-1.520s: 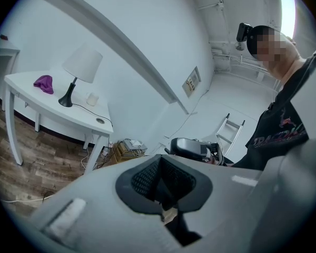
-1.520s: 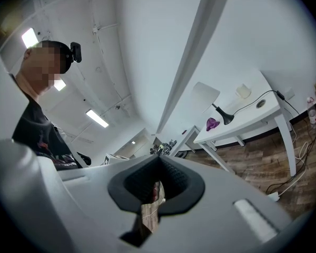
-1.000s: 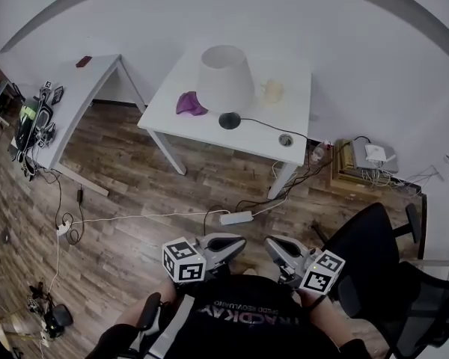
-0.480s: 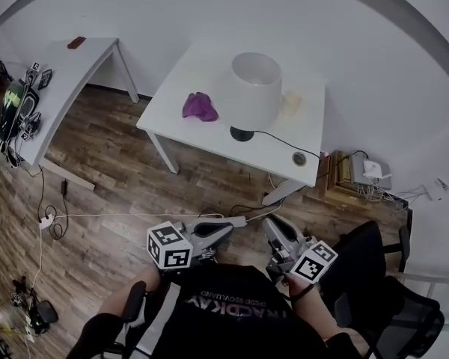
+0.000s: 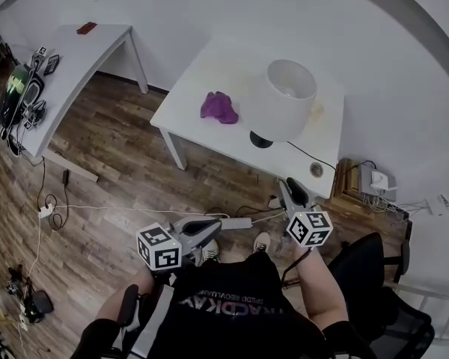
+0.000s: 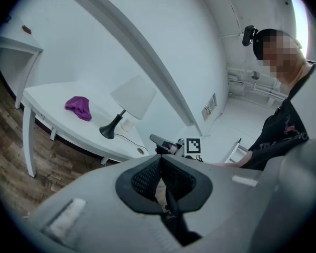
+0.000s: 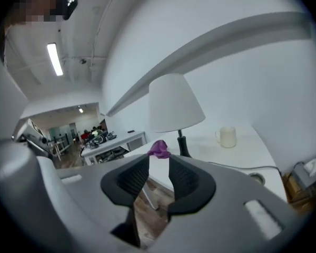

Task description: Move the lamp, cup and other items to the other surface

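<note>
A lamp (image 5: 288, 99) with a white shade and black base stands on the white table (image 5: 202, 73). Left of it lies a purple cloth (image 5: 219, 107). The shade mostly hides the cream cup (image 7: 227, 137) in the head view. My right gripper (image 5: 288, 189) is held near the table's front right corner, short of it. Its jaws have just been opening and stand apart with nothing between them; past them I see the cloth (image 7: 158, 148) and the lamp (image 7: 175, 103). My left gripper (image 5: 217, 226) hangs lower left over the floor, shut and empty (image 6: 160, 162).
A second white table (image 5: 82, 47) stands at the far left, with dark gear (image 5: 22, 99) beside it. A power strip (image 5: 236, 221) and cables lie on the wooden floor. A box of electronics (image 5: 374, 179) sits right of the table, and a black office chair (image 5: 374, 275) is at my right.
The table has come closer in the head view. My right gripper has swung forward toward the table's near corner and its jaws have parted. My left gripper has followed, still shut.
</note>
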The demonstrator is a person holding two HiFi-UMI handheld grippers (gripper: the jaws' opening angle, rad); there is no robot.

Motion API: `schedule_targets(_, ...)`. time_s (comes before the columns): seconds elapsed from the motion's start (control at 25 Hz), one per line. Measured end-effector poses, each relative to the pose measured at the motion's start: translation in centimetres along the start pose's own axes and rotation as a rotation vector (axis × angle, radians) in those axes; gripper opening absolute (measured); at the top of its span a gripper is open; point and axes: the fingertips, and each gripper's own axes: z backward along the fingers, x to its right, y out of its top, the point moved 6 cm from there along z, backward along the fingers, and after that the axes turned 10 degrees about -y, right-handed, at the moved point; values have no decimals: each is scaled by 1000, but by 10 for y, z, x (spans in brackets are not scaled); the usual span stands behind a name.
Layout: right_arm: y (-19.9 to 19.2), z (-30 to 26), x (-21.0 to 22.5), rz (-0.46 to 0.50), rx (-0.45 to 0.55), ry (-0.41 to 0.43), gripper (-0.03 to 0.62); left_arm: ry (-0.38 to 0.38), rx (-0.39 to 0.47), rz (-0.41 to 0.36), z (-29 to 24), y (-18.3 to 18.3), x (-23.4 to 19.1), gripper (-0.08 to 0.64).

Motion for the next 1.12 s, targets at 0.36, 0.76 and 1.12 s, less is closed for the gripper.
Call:
schedule_targets(0.36, -5, -127, 23, 270, -68, -31, 155, 167, 47, 61, 31, -12, -8, 6)
schedule_targets(0.76, -1, -221, 33, 245, -22, -19, 199, 351, 81, 142, 50, -34, -9, 6)
schedule_targets(1.12, 8, -258, 30, 276, 25, 24, 176, 445, 77, 204, 55, -48, -8, 6)
